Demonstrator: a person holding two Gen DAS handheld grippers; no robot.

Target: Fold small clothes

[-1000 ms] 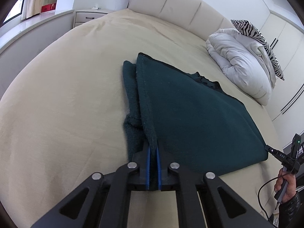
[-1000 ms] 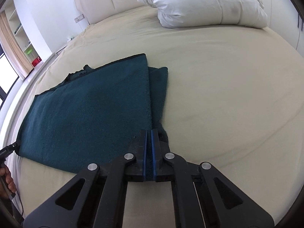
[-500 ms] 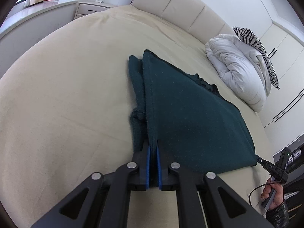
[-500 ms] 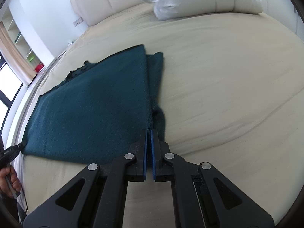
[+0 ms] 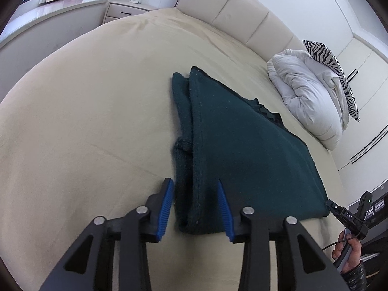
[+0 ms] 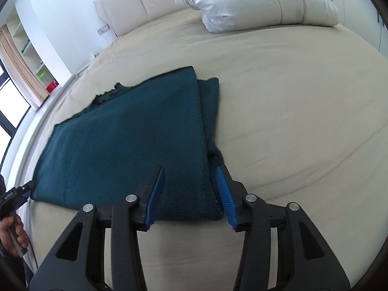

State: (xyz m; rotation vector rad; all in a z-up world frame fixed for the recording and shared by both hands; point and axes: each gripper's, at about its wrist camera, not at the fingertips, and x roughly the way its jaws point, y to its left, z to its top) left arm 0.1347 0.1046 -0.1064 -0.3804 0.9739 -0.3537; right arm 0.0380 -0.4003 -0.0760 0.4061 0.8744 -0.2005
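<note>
Your left gripper [image 5: 195,207] is released, its blue-padded fingers [image 5: 165,208] spread to either side of one near corner of the dark teal knitted garment [image 5: 242,150]. The cloth lies between the jaws without being pinched. Your right gripper [image 6: 191,194] is likewise let go, its blue pads [image 6: 224,194] straddling the other near corner of the same garment [image 6: 126,140].

The garment lies flat and folded on the beige bed sheet [image 5: 84,121], in the middle of the bed, with its near edge towards the bed's foot, where both grippers sit. A narrower layer of the same cloth pokes out from under the top layer along one long side, the side your right gripper straddles, and bunches slightly partway along.

At the head of the bed, a rumpled white duvet [image 5: 308,97] is piled against the cream padded headboard [image 5: 232,17], with a zebra-striped pillow [image 5: 339,72] resting on it, well apart from the garment.
</note>
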